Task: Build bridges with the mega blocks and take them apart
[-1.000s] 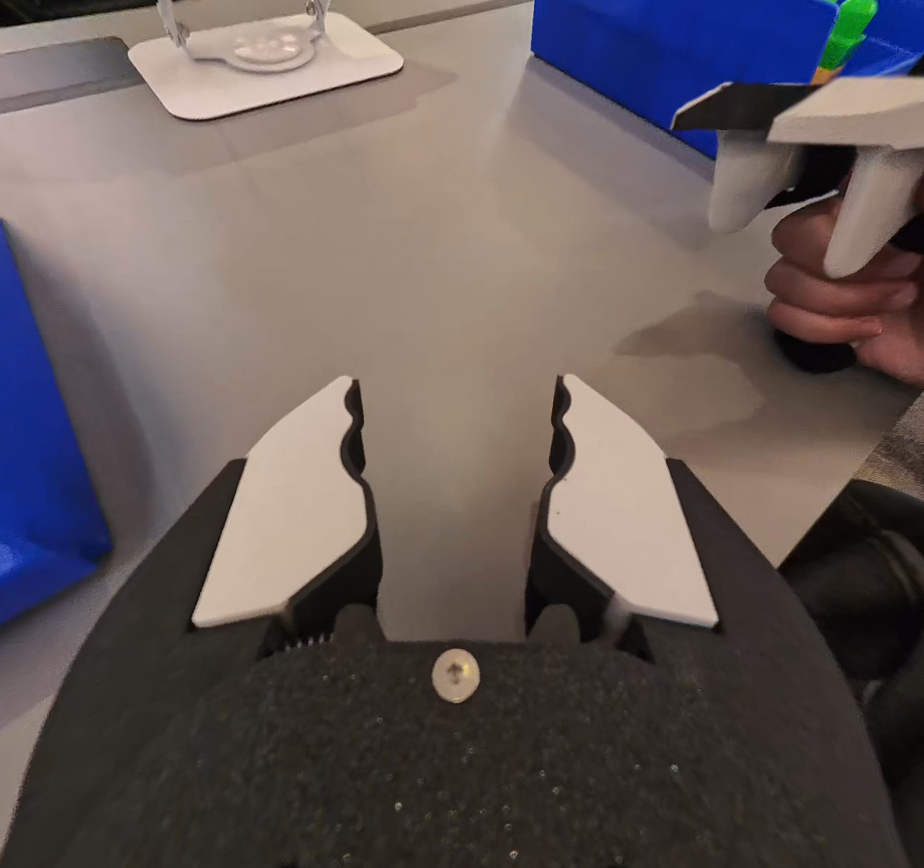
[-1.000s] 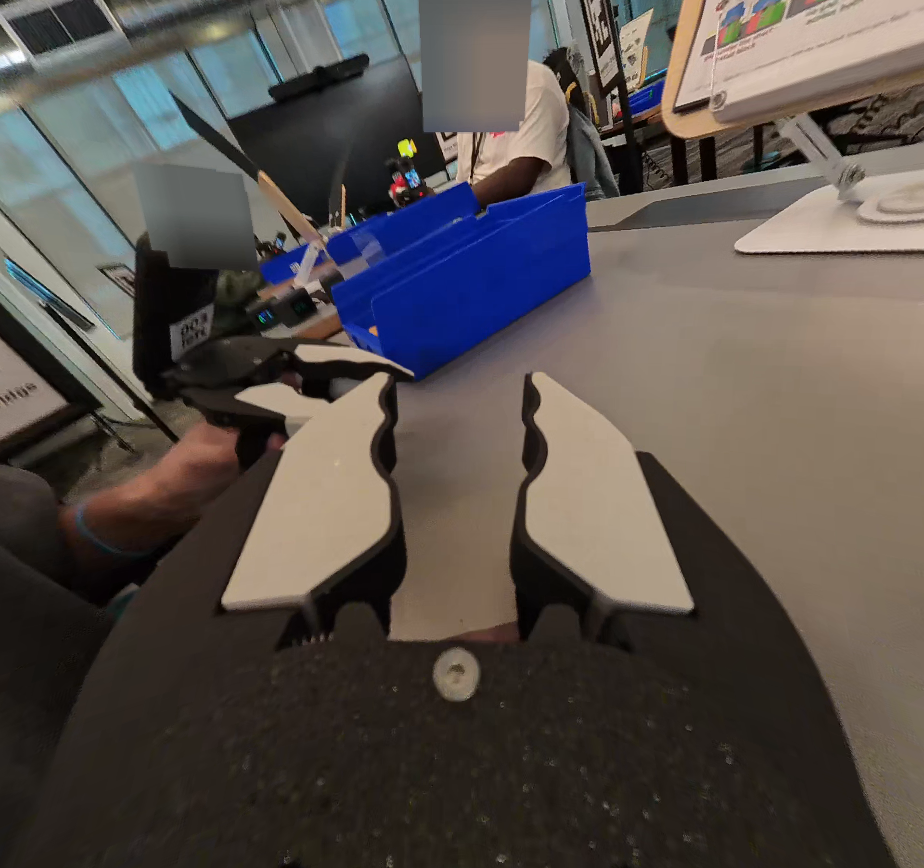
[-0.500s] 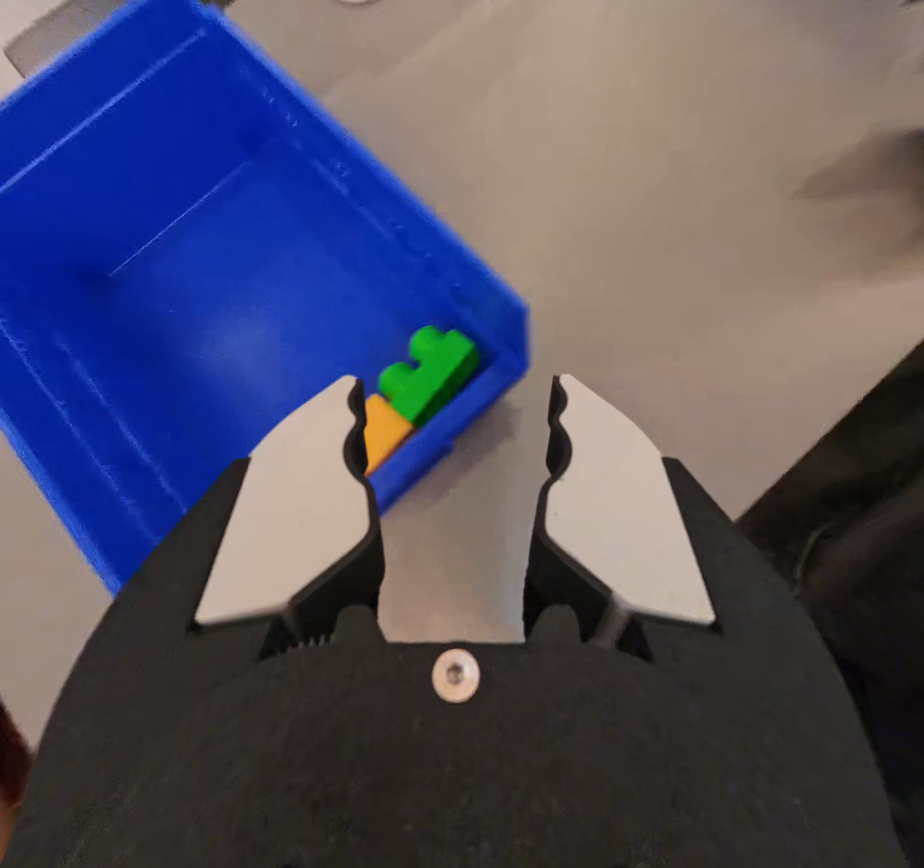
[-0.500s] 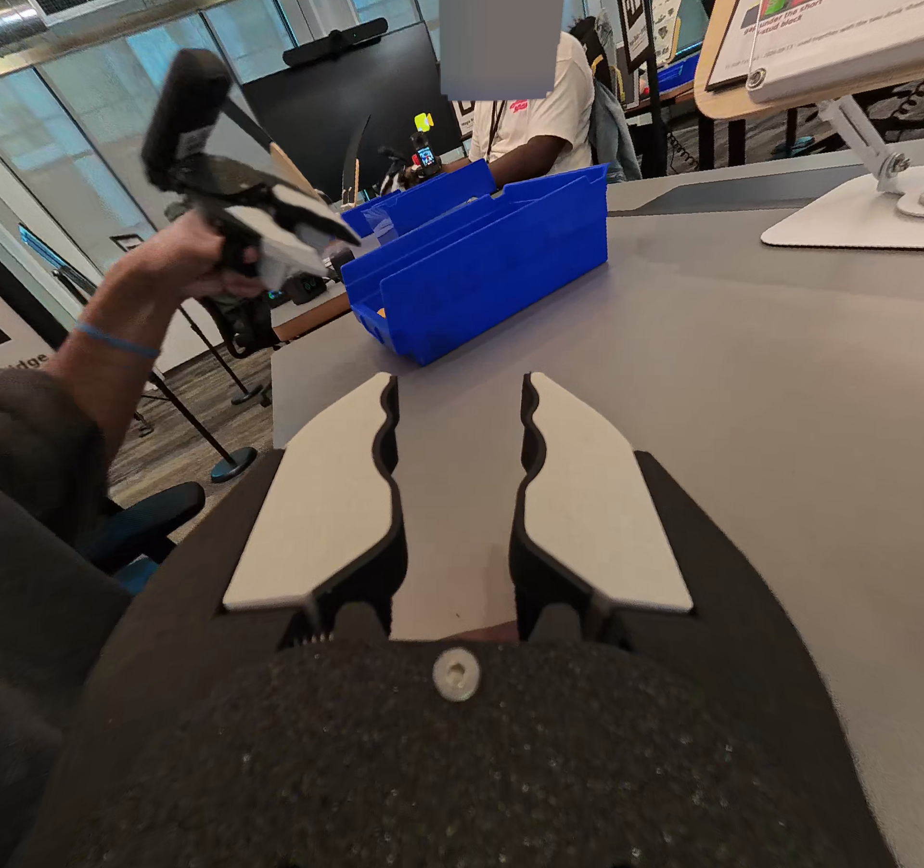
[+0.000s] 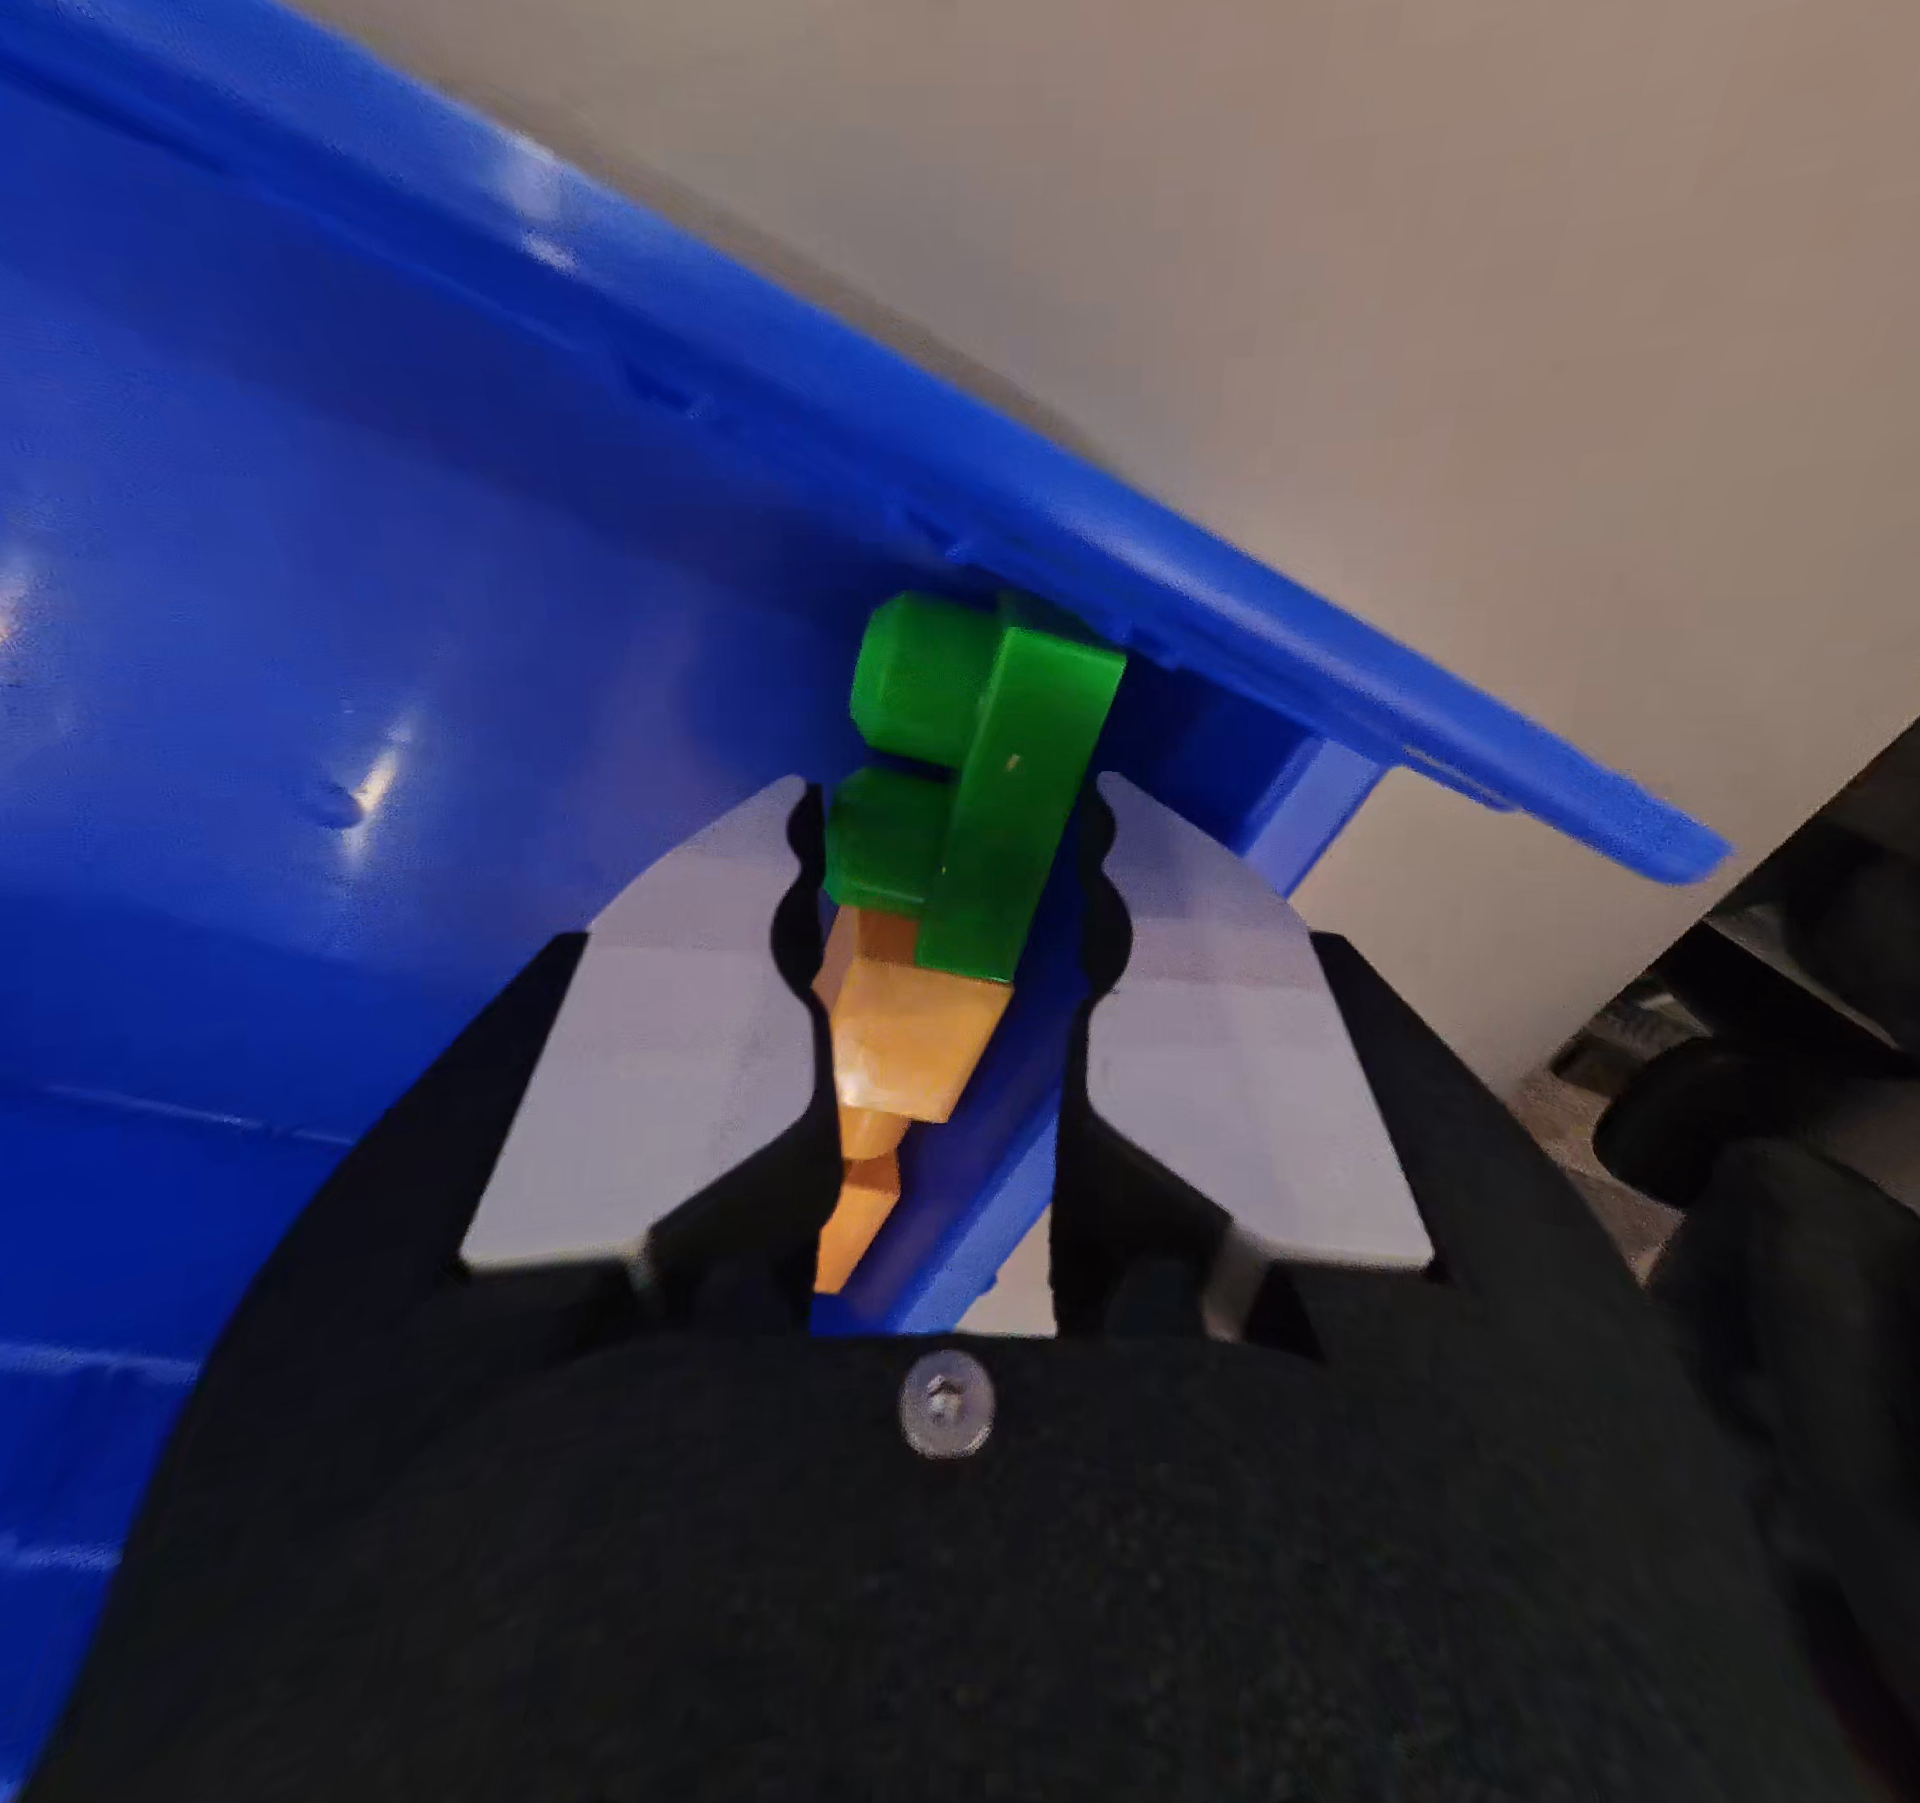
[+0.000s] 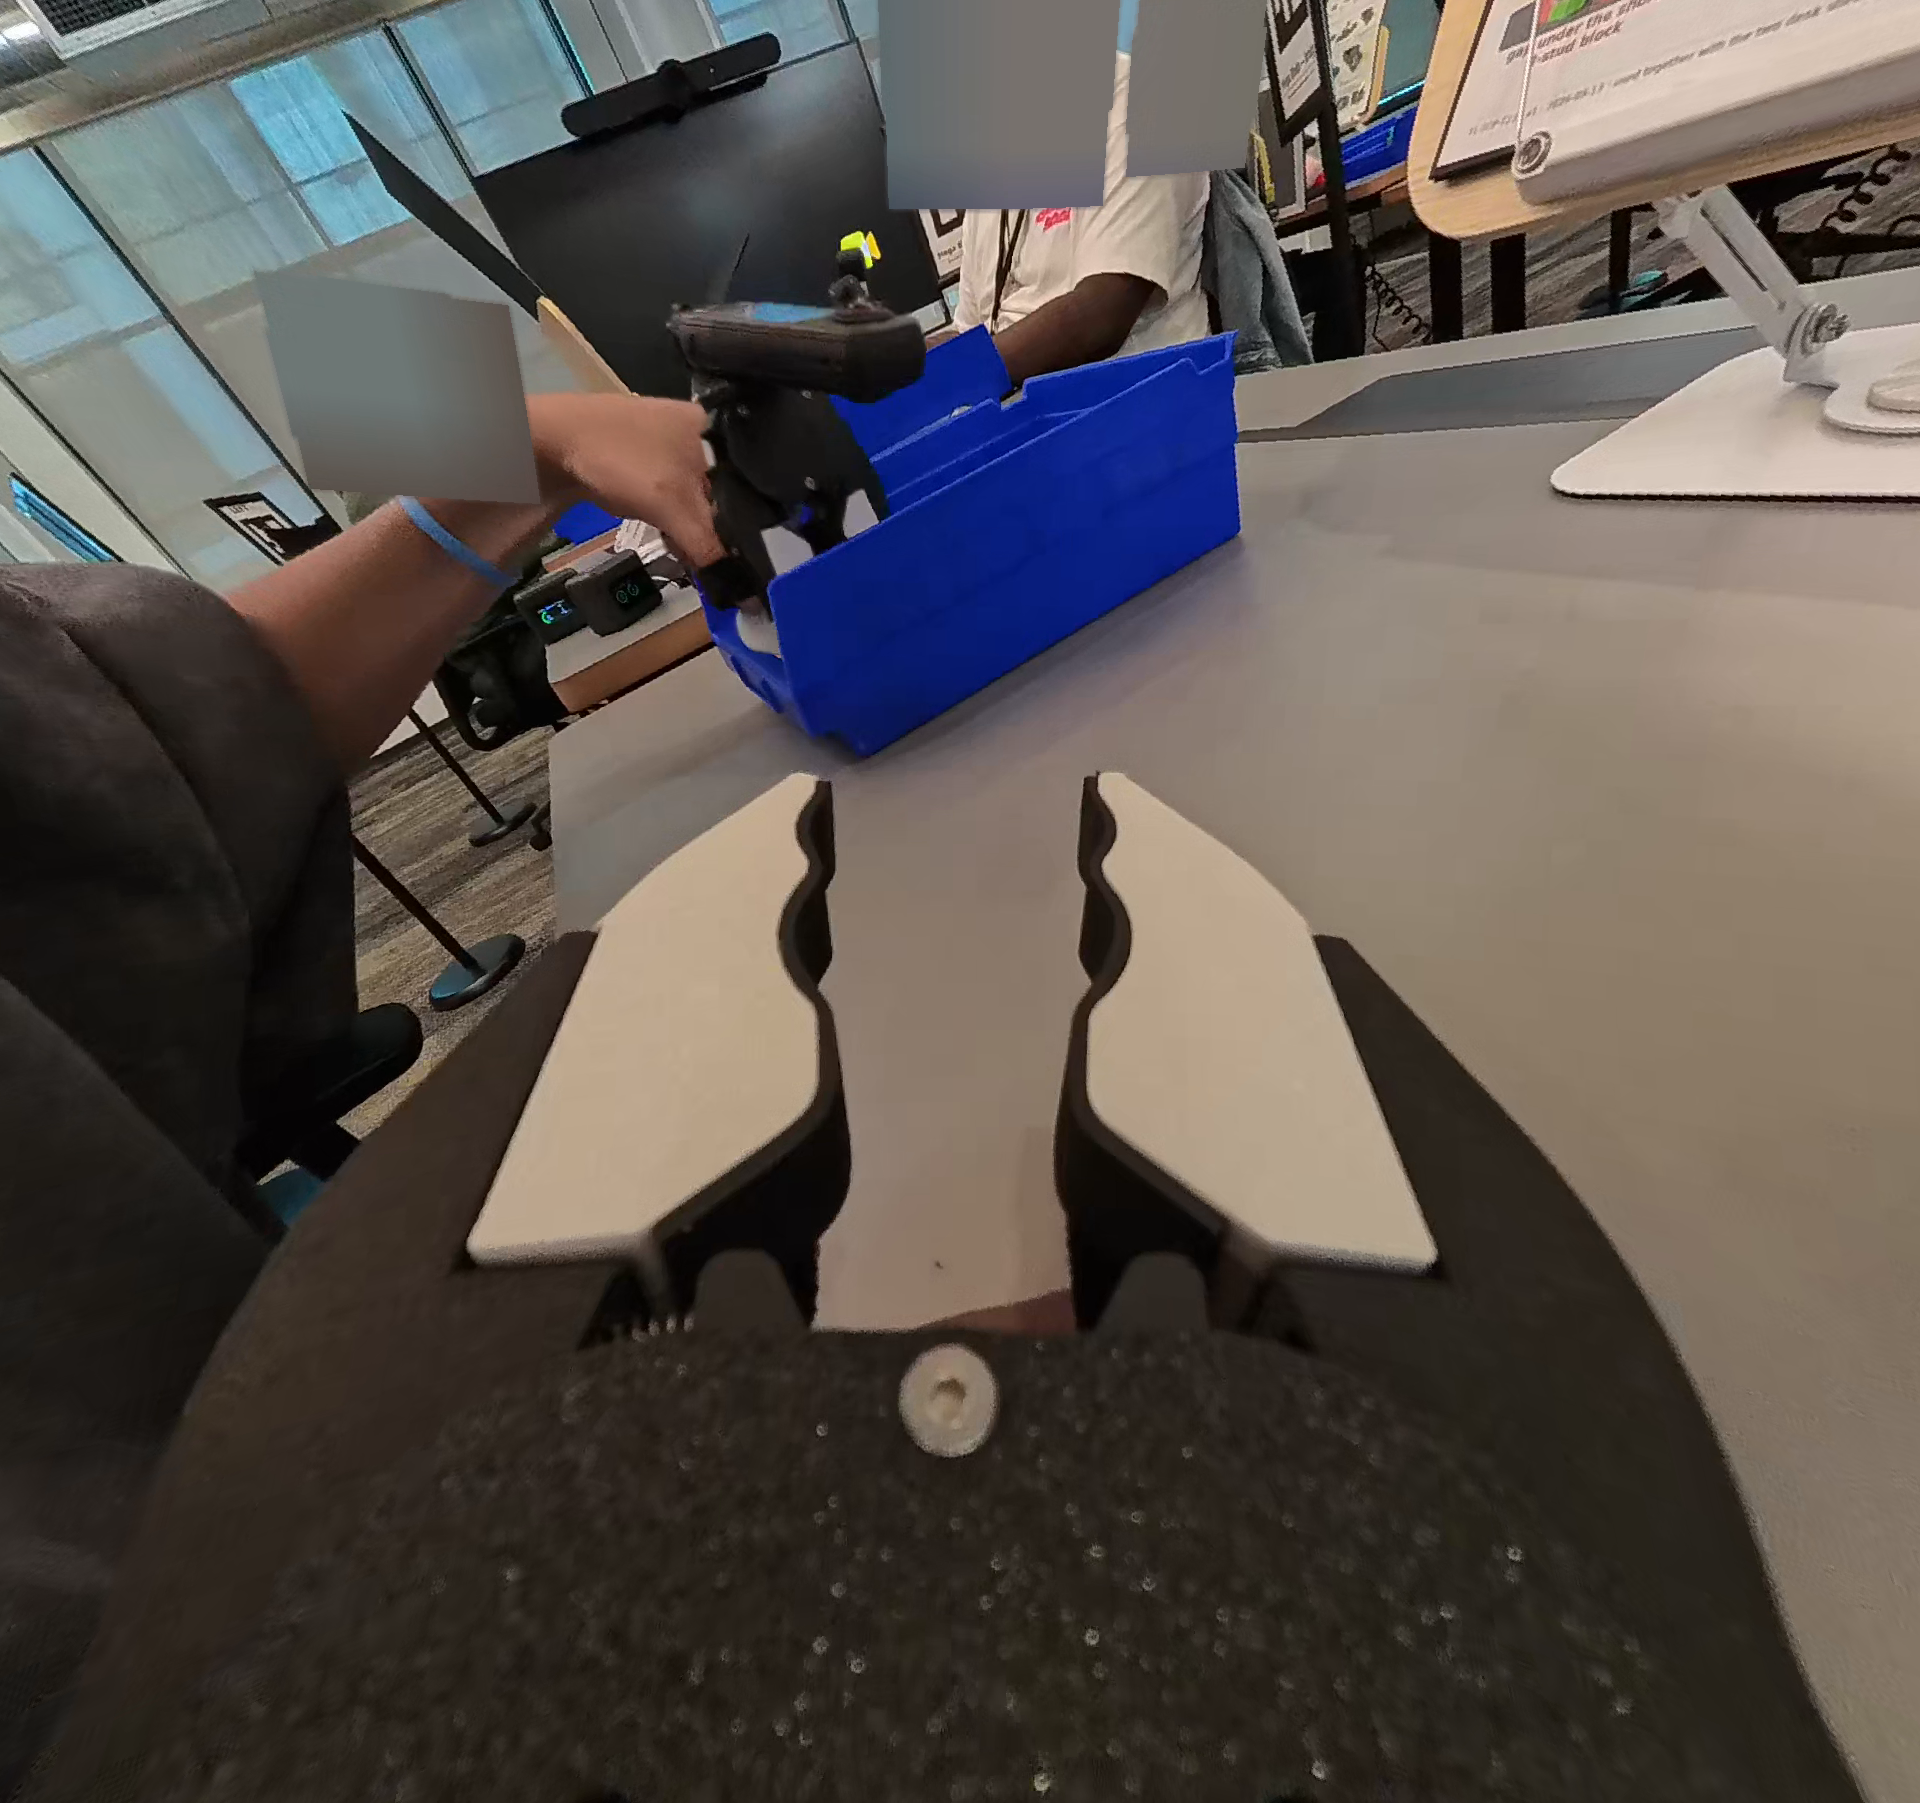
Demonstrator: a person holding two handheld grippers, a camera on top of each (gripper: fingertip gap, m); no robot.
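Observation:
A green block [image 5: 987,797] lies on its side in the near corner of a blue bin [image 5: 416,558], with an orange block [image 5: 904,1036] just below it. My left gripper [image 5: 945,797] is open, down inside the bin, with its fingers on either side of both blocks and not closed on them. The right wrist view shows the left gripper [image 6: 769,506] held by a hand and dipping into the bin's [image 6: 1018,558] near end. My right gripper [image 6: 956,797] is open and empty, low over the grey table [image 6: 1455,818].
A white stand [image 6: 1745,444] holding an instruction sheet is at the table's far right. A person in a white shirt [image 6: 1060,267] sits behind the bin. The table's left edge [image 6: 556,818] drops to carpet. A dark chair [image 5: 1766,1078] is beside the bin. The gap from one gripper's tips to the other's is roughly 30 cm.
My left gripper swung left from over the bare table, rose, then dropped into the blue bin around the green and orange blocks. The right gripper stayed nearly still and open.

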